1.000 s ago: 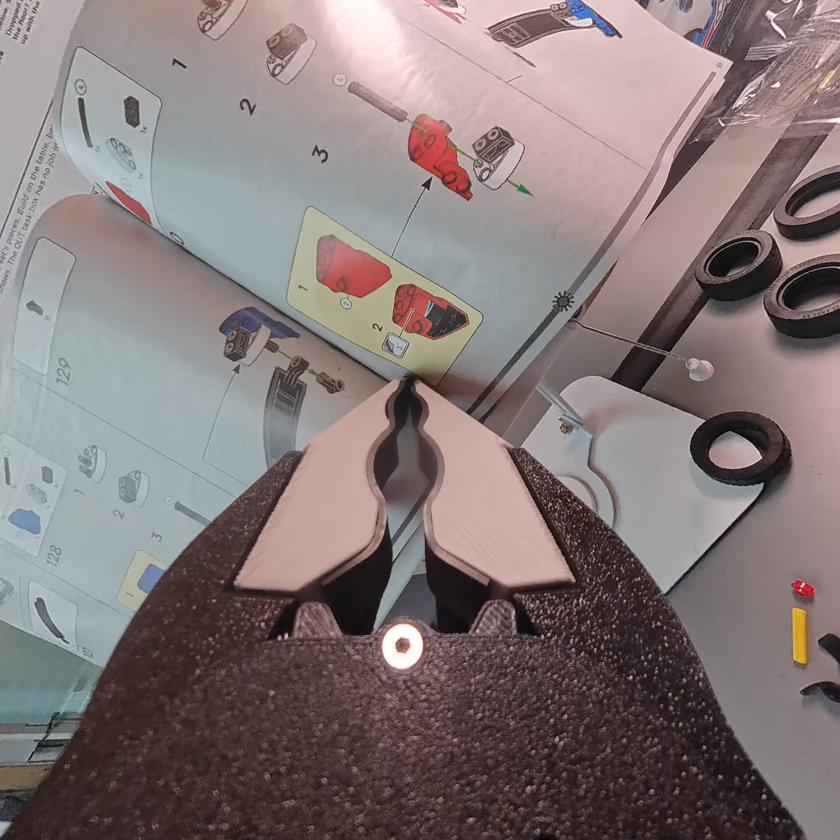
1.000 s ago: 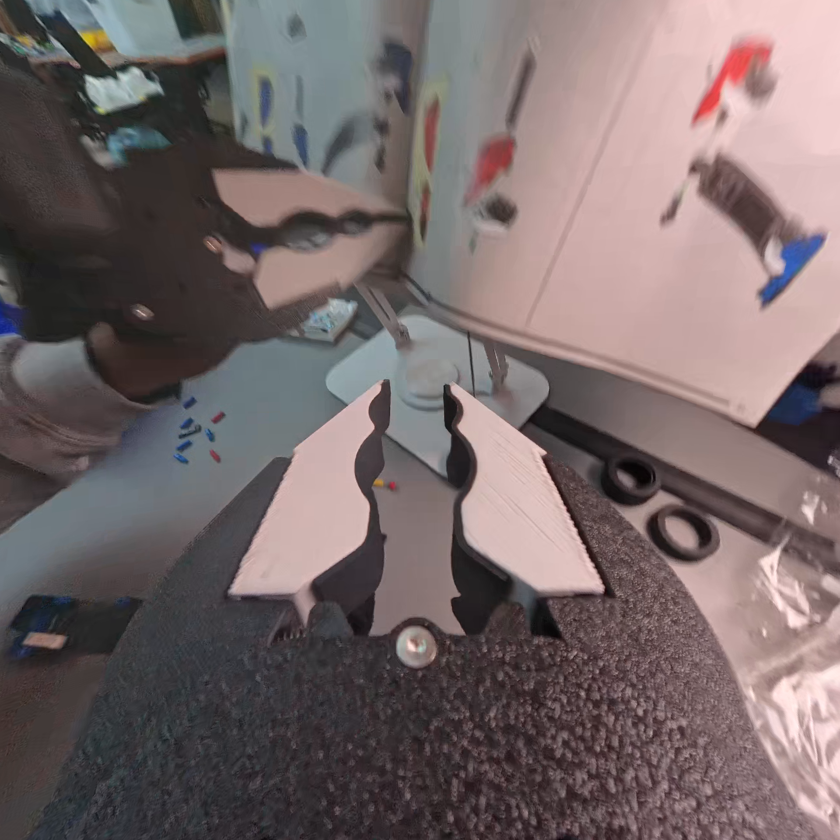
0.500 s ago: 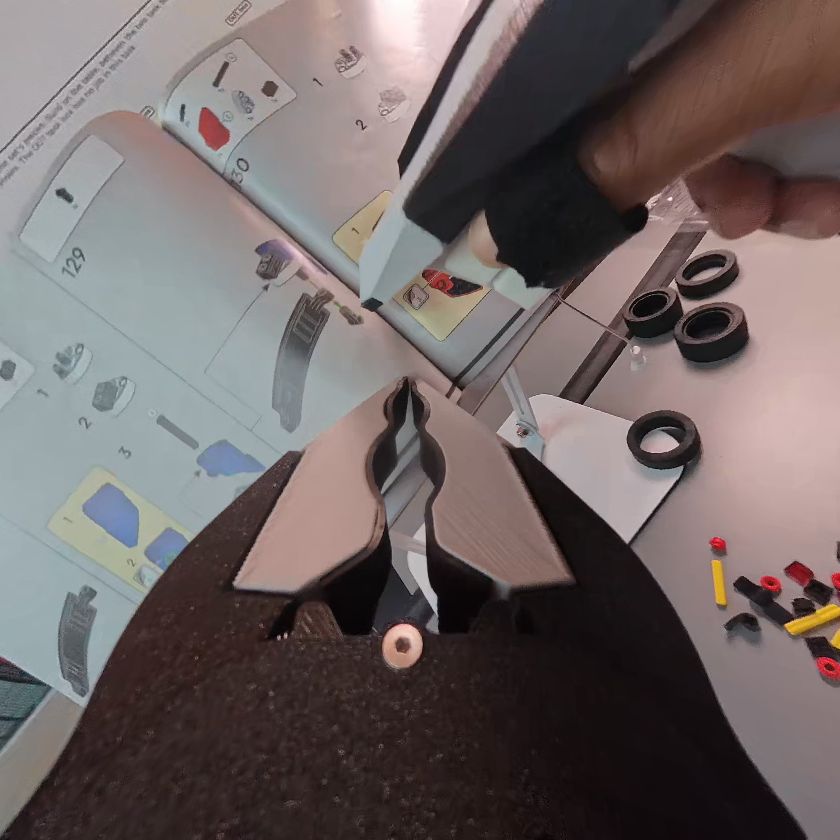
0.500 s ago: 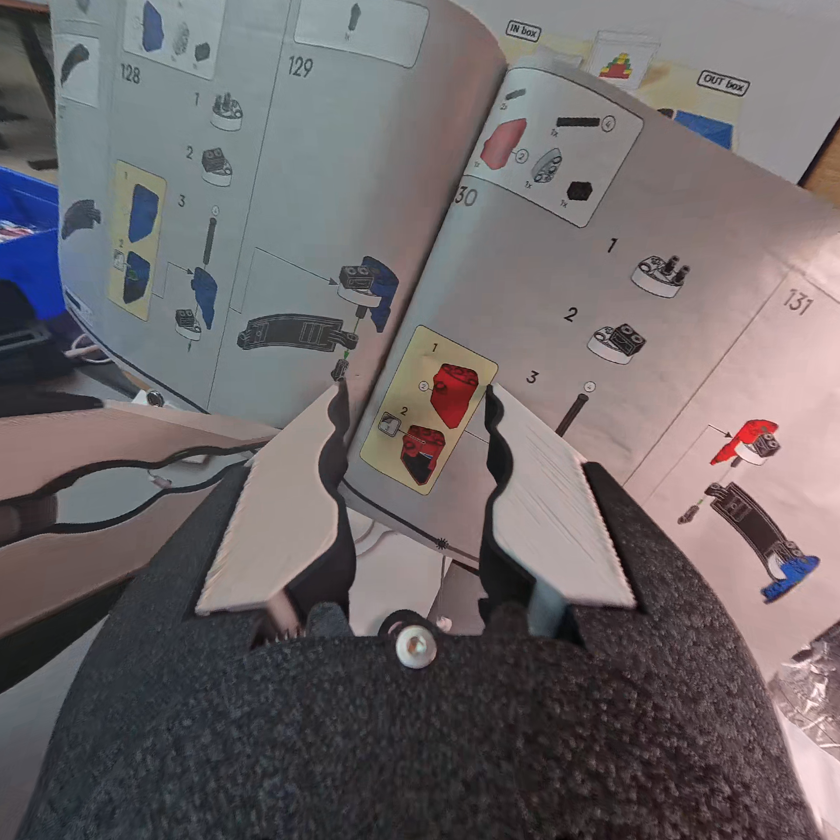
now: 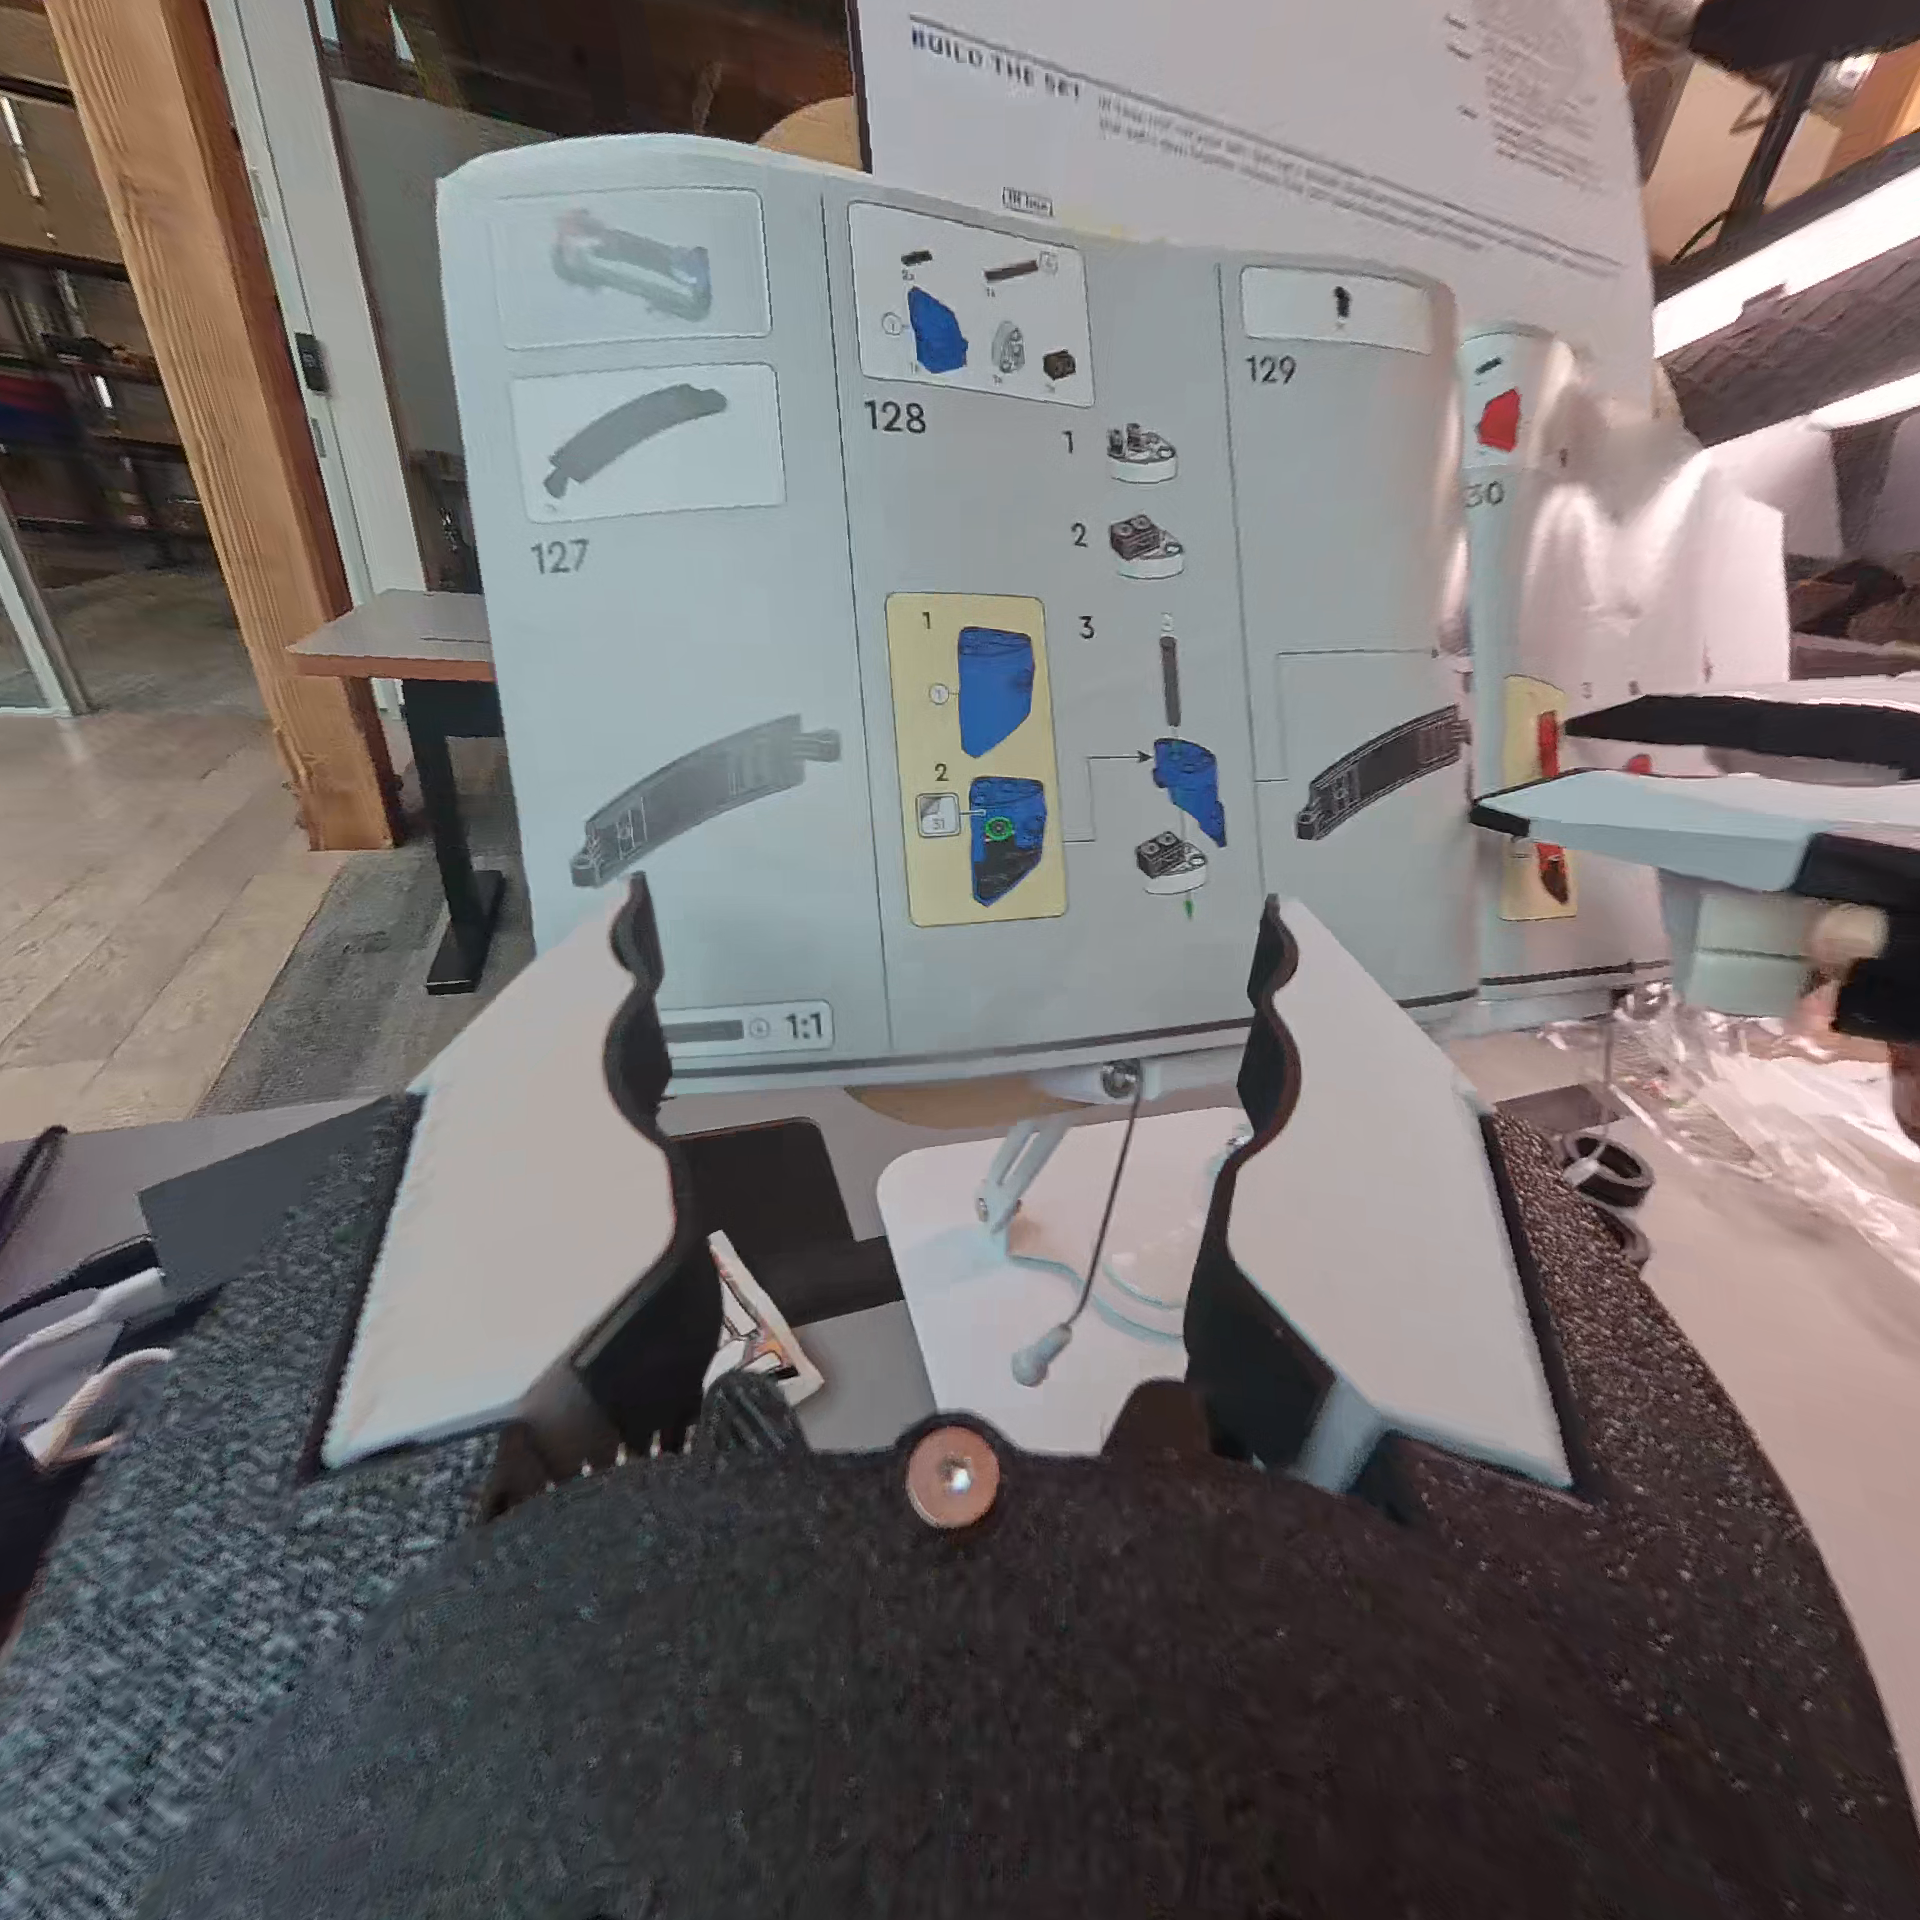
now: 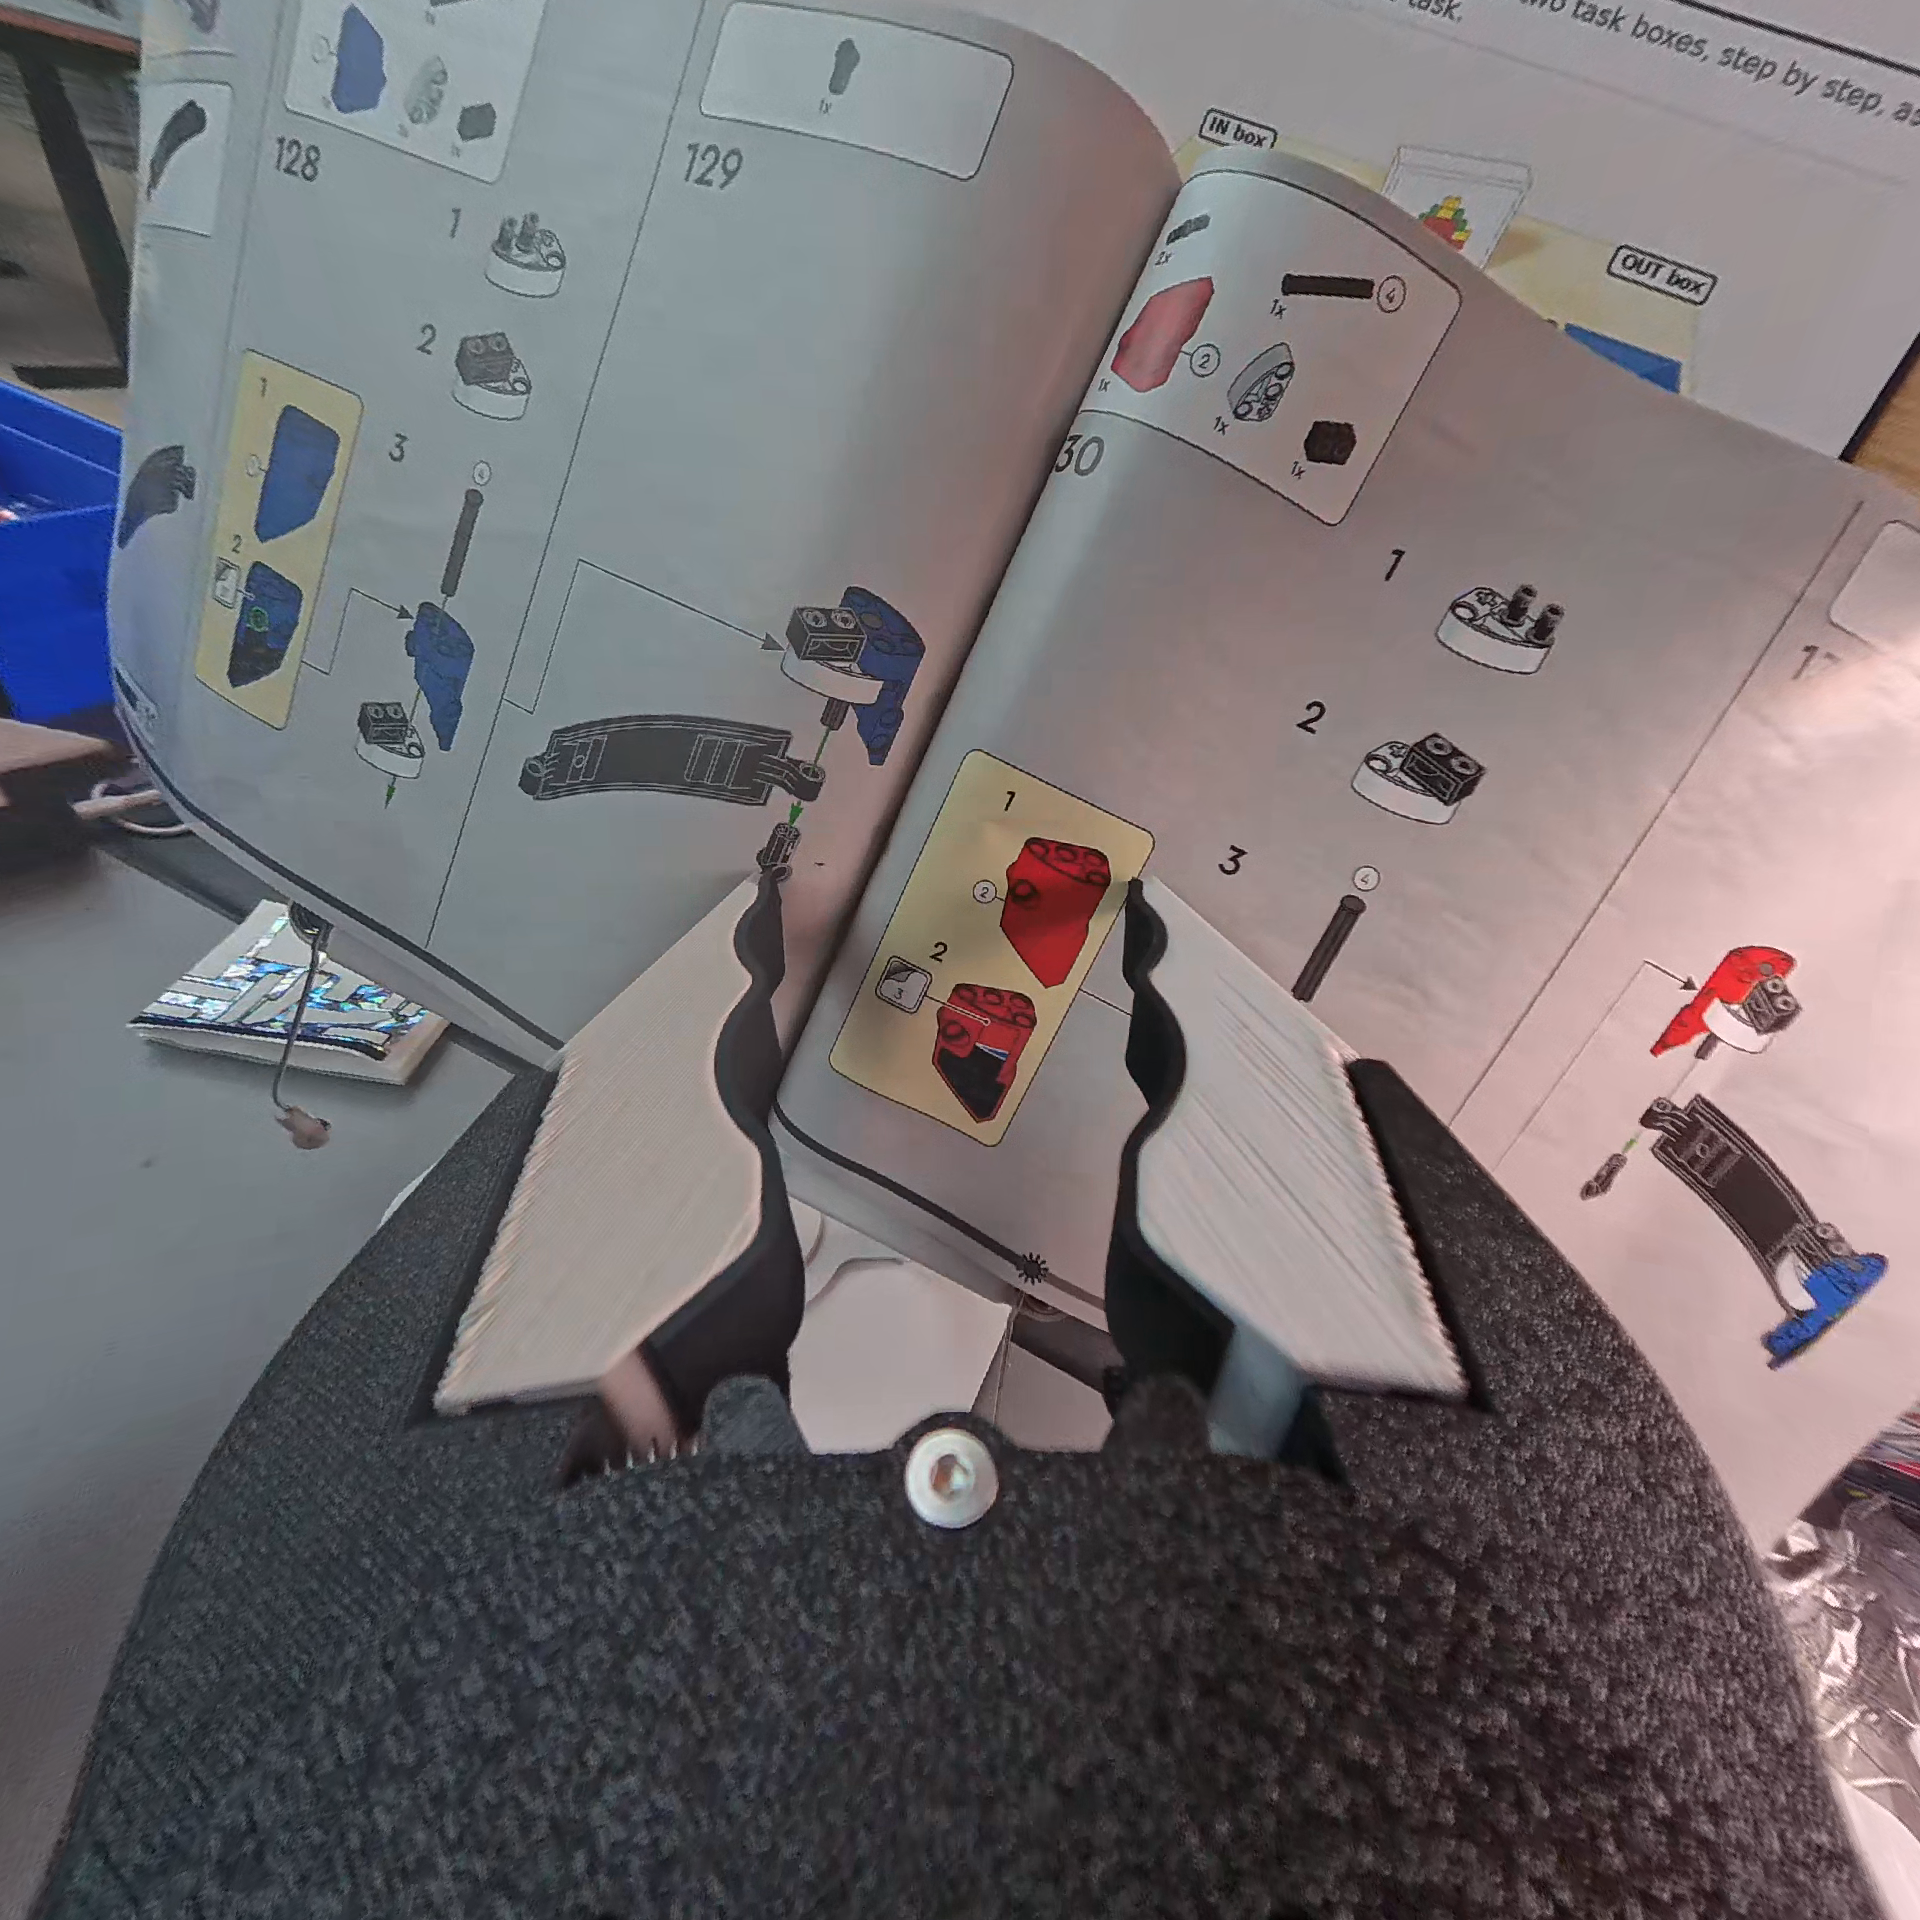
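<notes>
An open instruction booklet point(image 5: 1039, 520) stands upright on a white stand point(image 5: 956, 1226). My left gripper point(image 5: 954, 904) is open wide and empty, facing the booklet's left pages from a short way back. My right gripper point(image 6: 948, 894) is open, close against the booklet point(image 6: 1351, 727). The lower edge of the right-hand page near the fold lies between its jaws, which are not closed on it. The right gripper also shows in the left wrist view point(image 5: 1522, 769), coming in from the right at the curled page.
A thin cord with a white bead point(image 5: 1039, 1361) hangs from the stand. A small shiny booklet point(image 6: 291, 1013) lies on the grey table at the left, near a blue bin point(image 6: 52, 540). Black tyres point(image 5: 1610, 1164) and clear plastic bags point(image 5: 1714, 1091) lie to the right. A white poster point(image 5: 1247, 135) stands behind.
My left gripper was shut at the booklet's lower edge; it has opened wide and drawn back to face the pages. My right gripper has moved in to the fold and opened wider.
</notes>
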